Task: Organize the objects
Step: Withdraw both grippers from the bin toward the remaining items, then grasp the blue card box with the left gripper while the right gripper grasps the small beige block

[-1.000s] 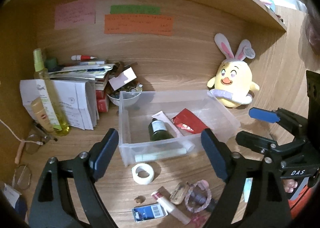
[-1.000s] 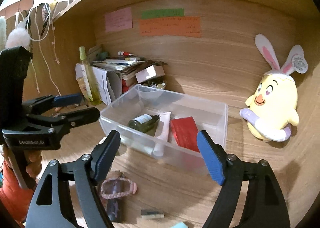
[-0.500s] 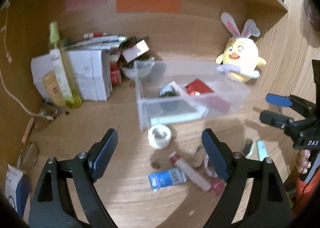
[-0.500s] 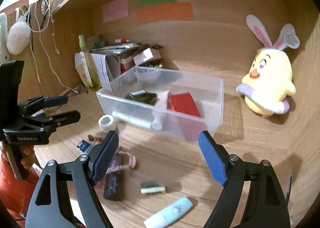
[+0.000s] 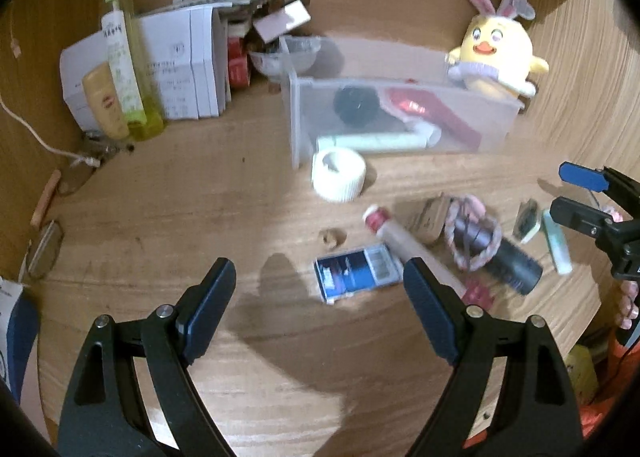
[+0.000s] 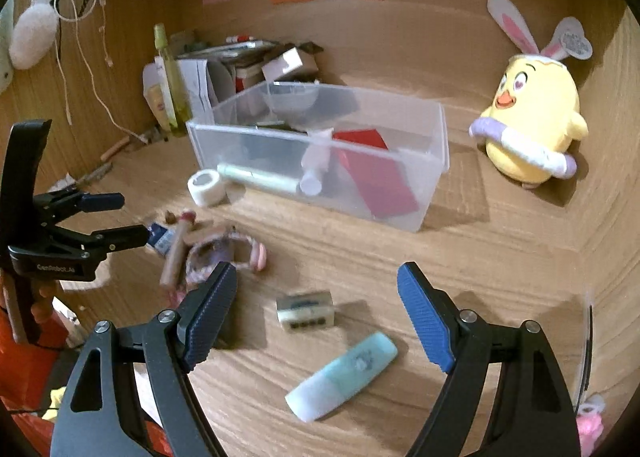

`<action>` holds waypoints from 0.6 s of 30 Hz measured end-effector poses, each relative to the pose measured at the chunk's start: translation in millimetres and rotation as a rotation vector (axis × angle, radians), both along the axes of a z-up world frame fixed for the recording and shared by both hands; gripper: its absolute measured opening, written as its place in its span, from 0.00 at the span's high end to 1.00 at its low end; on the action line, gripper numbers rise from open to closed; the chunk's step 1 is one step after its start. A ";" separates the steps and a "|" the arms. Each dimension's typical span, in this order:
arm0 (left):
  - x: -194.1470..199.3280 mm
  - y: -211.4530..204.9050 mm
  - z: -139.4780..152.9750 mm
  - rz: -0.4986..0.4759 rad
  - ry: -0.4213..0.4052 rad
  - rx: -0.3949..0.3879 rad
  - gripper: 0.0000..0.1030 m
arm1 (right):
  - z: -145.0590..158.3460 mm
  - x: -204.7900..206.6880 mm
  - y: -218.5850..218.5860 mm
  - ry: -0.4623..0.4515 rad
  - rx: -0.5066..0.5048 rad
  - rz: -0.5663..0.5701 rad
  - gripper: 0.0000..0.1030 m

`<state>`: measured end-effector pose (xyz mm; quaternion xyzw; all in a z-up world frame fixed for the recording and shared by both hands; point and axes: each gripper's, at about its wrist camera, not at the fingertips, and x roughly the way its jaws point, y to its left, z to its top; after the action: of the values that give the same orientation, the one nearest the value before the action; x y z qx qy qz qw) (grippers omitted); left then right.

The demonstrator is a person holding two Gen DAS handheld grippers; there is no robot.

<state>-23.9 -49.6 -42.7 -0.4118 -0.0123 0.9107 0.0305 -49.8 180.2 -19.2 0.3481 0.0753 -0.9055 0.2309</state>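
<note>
A clear plastic bin (image 5: pixel 400 121) (image 6: pixel 320 153) on the wooden desk holds a dark bottle, a red packet and pale tubes. In front of it lie a white tape roll (image 5: pixel 338 175) (image 6: pixel 208 187), a blue card box (image 5: pixel 356 273), a red-capped tube (image 5: pixel 400 241), a pink hair tie on a dark cylinder (image 5: pixel 480 237), a small grey eraser-like block (image 6: pixel 306 309) and a mint tube (image 6: pixel 344 373). My left gripper (image 5: pixel 318 301) is open and empty above the blue card box. My right gripper (image 6: pixel 316 309) is open and empty above the block.
A yellow bunny-eared plush (image 5: pixel 500 53) (image 6: pixel 532 121) sits right of the bin. Papers, boxes, a green spray bottle (image 5: pixel 124 53) and a small bowl crowd the back left corner. Glasses and a cord lie at the left wall. Sticky notes hang on the back panel.
Both grippers have pulled back from the bin and tilted down toward the loose items on the desk. Both stayed open. No object moved.
</note>
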 end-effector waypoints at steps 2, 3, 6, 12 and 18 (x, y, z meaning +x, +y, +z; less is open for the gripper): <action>-0.1 0.7 -4.8 -0.007 -0.020 0.001 0.16 | -5.2 0.6 0.7 -0.019 -0.001 -0.001 0.22; -0.2 1.5 -6.8 -0.008 -0.028 -0.002 0.16 | -7.1 0.7 0.7 -0.026 -0.003 -0.001 0.22; -0.9 8.0 -11.9 -0.021 -0.039 -0.028 0.16 | -13.0 1.6 1.4 -0.045 -0.009 -0.001 0.22; -9.2 15.2 -14.9 -0.037 -0.058 -0.040 0.16 | -22.6 -0.2 -2.5 -0.065 0.001 -0.002 0.22; -15.8 18.5 -15.5 -0.028 -0.051 -0.034 0.17 | -28.7 -1.8 -5.9 -0.068 0.007 -0.001 0.22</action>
<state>-39.7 -31.1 -58.1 -0.4354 0.0080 0.8995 0.0358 -51.7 174.2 -47.9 0.3797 0.0705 -0.8929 0.2314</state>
